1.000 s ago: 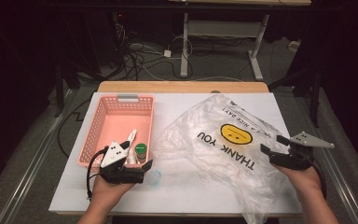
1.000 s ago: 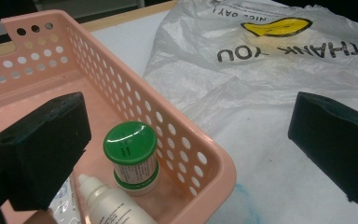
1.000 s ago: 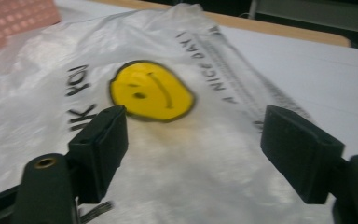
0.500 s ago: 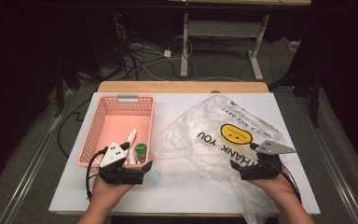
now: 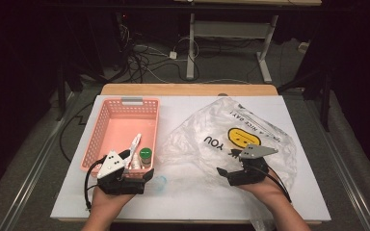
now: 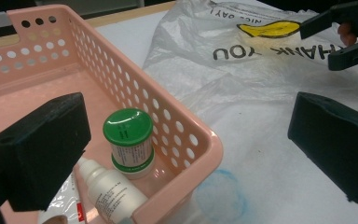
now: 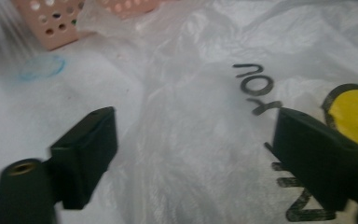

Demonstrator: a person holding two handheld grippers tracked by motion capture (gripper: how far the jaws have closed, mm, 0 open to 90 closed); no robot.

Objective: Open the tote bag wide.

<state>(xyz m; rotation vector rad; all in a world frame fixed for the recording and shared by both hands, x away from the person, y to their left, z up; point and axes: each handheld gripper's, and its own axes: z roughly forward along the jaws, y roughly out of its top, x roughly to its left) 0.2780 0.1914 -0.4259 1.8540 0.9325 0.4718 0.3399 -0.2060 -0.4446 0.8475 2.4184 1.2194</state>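
Since the earlier frame, we are seeing our right gripper (image 5: pixel 227 163) come in from the right edge of the plastic bag (image 5: pixel 212 149) toward its middle, and its jaws have just been closing from their widest. They are standing partly apart with nothing between the pads, only the crinkled film lying below them in the right gripper view. Our left gripper (image 5: pixel 137 172) is staying where it was, at the near end of the pink basket (image 5: pixel 107 120), its jaws wide apart and gripping nothing.

We are working over a white table (image 5: pixel 183 197) whose near edge lies just behind both hands. The bag is covering most of the right half, touching the basket's right wall; a strip of bare surface lies in front of it, marked with a faint blue ring (image 6: pixel 221 193).

The basket is holding three things, all at its near end: a green-capped jar (image 6: pixel 129 140) standing upright, a white bottle (image 6: pixel 109 193) lying beside it, and a tube (image 5: pixel 134 147) lying aslant.
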